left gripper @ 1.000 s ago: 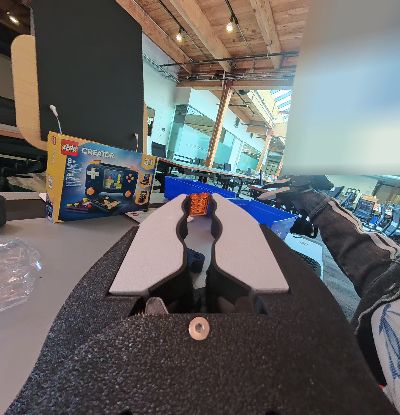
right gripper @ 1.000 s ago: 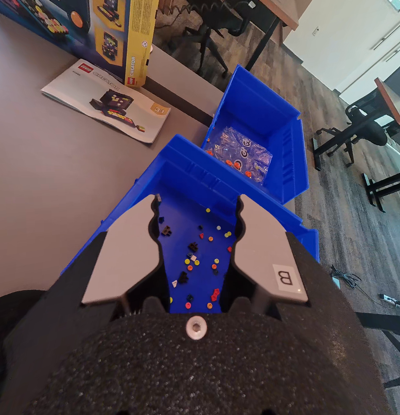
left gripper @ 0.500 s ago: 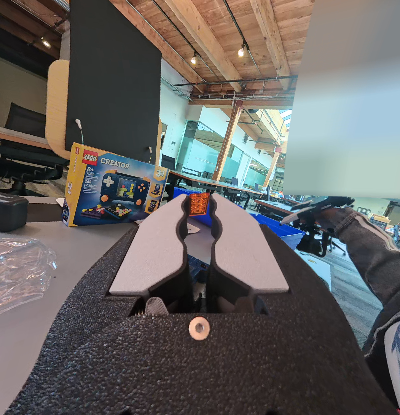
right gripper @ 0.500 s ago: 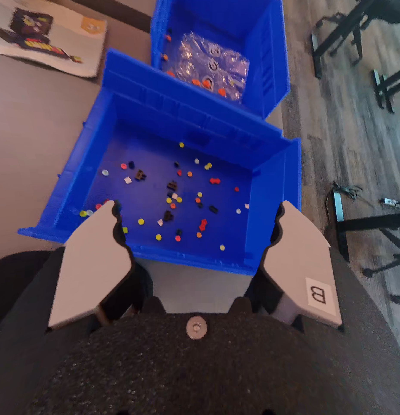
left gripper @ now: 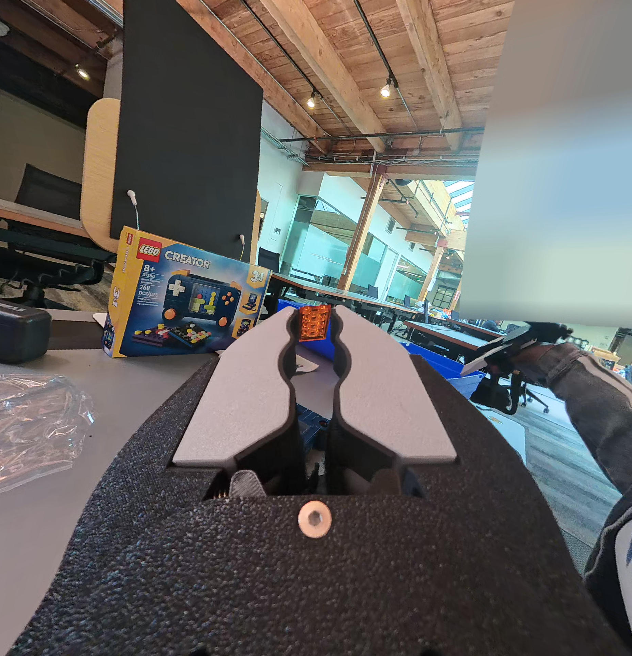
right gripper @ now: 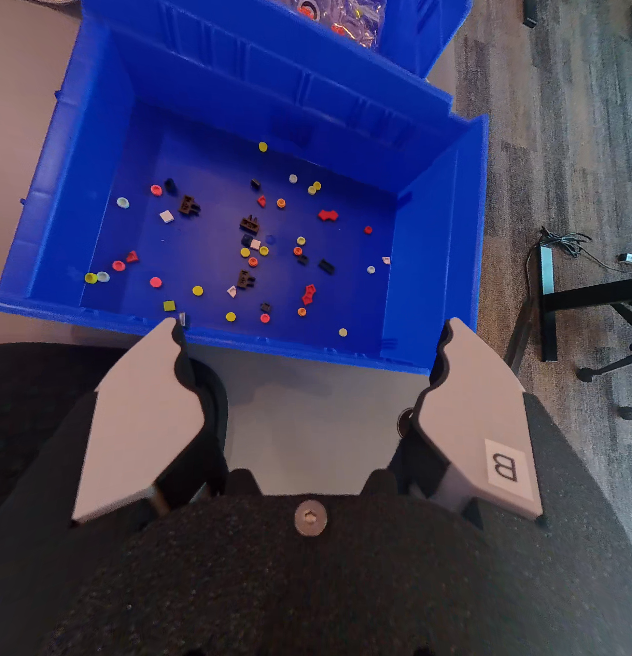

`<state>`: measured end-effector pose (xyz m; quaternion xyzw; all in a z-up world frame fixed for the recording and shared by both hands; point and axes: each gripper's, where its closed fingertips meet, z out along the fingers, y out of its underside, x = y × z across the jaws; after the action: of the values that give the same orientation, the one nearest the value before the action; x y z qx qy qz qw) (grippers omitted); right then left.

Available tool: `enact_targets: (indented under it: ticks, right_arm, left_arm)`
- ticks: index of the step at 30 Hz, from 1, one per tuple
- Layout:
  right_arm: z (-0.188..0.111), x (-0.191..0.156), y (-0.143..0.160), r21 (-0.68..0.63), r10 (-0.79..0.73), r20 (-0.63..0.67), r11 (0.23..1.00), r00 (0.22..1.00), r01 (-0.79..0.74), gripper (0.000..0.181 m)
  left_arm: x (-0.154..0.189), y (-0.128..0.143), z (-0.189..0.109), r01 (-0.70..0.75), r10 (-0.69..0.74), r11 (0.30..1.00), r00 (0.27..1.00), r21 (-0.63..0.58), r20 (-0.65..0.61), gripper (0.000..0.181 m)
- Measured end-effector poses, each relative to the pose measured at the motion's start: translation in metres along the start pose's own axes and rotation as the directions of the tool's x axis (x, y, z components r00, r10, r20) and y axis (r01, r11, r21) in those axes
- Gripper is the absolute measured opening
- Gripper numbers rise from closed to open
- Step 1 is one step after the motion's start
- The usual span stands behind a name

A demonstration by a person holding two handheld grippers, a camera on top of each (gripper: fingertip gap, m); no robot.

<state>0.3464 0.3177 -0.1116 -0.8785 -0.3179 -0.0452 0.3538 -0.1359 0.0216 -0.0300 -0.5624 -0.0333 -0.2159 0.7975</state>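
The left claw [left gripper: 314, 319] is clamped on a small translucent orange studded plastic brick [left gripper: 314, 322], pinched right at its fingertips and held above the grey bench [left gripper: 137, 383]. Beyond it a colourful cardboard toy-set box [left gripper: 186, 294] stands upright on the bench, a crumpled clear plastic bag [left gripper: 30, 426] lies to the left, and a dark case [left gripper: 16, 333] sits at the far left edge. The right claw [right gripper: 311, 330] has its fingers spread wide apart with nothing between them, hanging over the bench just at the near wall of a large blue plastic bin [right gripper: 428, 255]. Inside the bin, scattered loosely over its floor, lie many tiny plastic pieces [right gripper: 250, 227]: round studs in yellow, orange, red and pale grey, a few black clips, small red angular parts and white tiles. Touching or just behind it stands a second blue bin [right gripper: 413, 39], holding a clear plastic bag of small coloured pieces [right gripper: 342, 14].
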Motion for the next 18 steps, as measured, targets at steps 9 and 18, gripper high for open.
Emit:
enact_targets:
  ticks: [9, 18]
  right_arm:
    - [-0.062, -0.038, -0.081, 0.480, -0.196, -0.010, 0.859, 0.981, 0.177, 0.114]
    - [-0.209, -0.348, -0.142, 0.999, -0.777, -0.040, -0.054, 0.628, -0.003, 0.066]
  left_arm:
    - [0.010, 0.004, 0.009, 0.077, -0.077, 0.997, 0.995, 0.006, -0.058, 0.015]
    - [0.048, 0.010, 0.028, 0.680, -0.632, 0.733, 0.695, 0.027, -0.341, 0.016]
